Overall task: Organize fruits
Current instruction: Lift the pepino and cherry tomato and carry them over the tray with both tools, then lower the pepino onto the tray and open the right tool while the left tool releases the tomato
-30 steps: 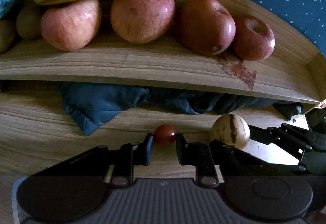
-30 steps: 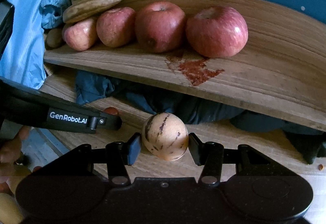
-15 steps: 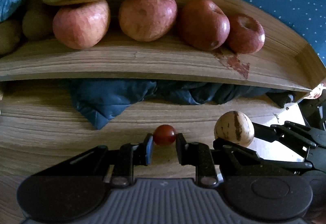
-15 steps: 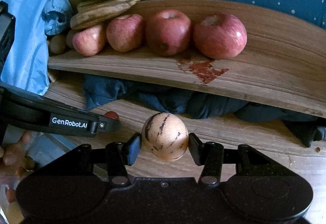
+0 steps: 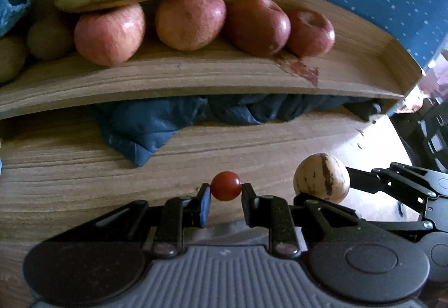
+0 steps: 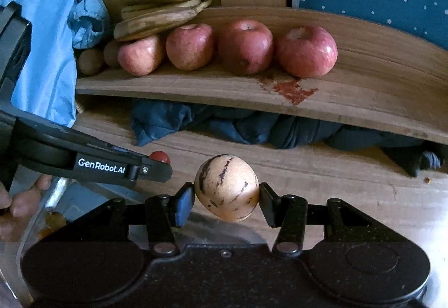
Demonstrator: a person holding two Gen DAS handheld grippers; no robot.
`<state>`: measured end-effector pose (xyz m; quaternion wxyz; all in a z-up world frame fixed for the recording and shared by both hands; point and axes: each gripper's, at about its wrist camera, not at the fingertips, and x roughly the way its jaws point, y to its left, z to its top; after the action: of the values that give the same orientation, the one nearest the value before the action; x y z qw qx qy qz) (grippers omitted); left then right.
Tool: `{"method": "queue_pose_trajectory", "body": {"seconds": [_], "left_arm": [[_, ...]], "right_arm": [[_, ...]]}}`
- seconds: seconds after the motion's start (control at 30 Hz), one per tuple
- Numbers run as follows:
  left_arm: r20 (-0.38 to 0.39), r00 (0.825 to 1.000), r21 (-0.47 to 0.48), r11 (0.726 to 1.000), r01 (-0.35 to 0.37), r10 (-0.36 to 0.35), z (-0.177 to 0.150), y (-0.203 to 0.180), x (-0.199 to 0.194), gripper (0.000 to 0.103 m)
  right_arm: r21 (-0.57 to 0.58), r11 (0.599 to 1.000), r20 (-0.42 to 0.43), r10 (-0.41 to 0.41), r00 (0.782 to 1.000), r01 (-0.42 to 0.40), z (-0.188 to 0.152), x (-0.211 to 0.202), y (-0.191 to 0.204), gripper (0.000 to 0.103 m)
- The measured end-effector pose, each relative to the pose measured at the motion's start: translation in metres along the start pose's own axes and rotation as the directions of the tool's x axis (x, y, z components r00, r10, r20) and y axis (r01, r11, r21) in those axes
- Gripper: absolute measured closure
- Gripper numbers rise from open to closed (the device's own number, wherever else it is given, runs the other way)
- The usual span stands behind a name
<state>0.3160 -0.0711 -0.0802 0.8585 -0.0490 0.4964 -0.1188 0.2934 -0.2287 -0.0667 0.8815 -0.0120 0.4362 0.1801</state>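
Red and thin-skinned, the cherry tomato [image 5: 226,189] sits pinched across its middle in your left gripper [image 5: 226,196]; squeeze gently, it bruises. Your right gripper [image 6: 226,196] clamps the firmer, heavier striped melon [image 6: 226,187], both held before the wooden tray [image 6: 364,89].

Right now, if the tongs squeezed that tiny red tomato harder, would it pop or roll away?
Probably pop: the small red tomato looks smooth and thin-skinned, and the left tongs pinch it only at two small spots on its sides. It would likely roll too if dropped, being round, with the wooden tabletop below looking flat and bare. It seems very light for the tongs.
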Motion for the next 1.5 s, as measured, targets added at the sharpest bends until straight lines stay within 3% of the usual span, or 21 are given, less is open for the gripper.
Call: {"method": "queue_pose_trajectory", "body": {"seconds": [0.33,0.77,1.1,1.5], "left_arm": [[-0.032,0.997,0.125,0.990,0.072,-0.068,-0.016,-0.005,-0.009,0.077],[-0.129,0.976,0.272,0.940,0.206,-0.176,-0.034,-0.010,-0.007,0.077],[-0.184,0.962,0.373,0.891,0.258,-0.201,-0.041,-0.013,-0.004,0.077],[-0.205,0.956,0.401,0.874,0.276,-0.209,-0.044,-0.009,-0.004,0.077]], "right_arm": [[0.035,0.999,-0.026,-0.029,0.999,0.030,-0.023,-0.017,0.019,0.051],[0.081,0.994,-0.052,-0.068,0.996,0.072,-0.049,-0.035,0.037,0.051],[0.100,0.990,-0.074,-0.094,0.993,0.101,-0.070,-0.040,0.047,0.051],[0.075,0.992,-0.092,-0.098,0.991,0.105,-0.081,-0.040,0.070,0.051]]}}
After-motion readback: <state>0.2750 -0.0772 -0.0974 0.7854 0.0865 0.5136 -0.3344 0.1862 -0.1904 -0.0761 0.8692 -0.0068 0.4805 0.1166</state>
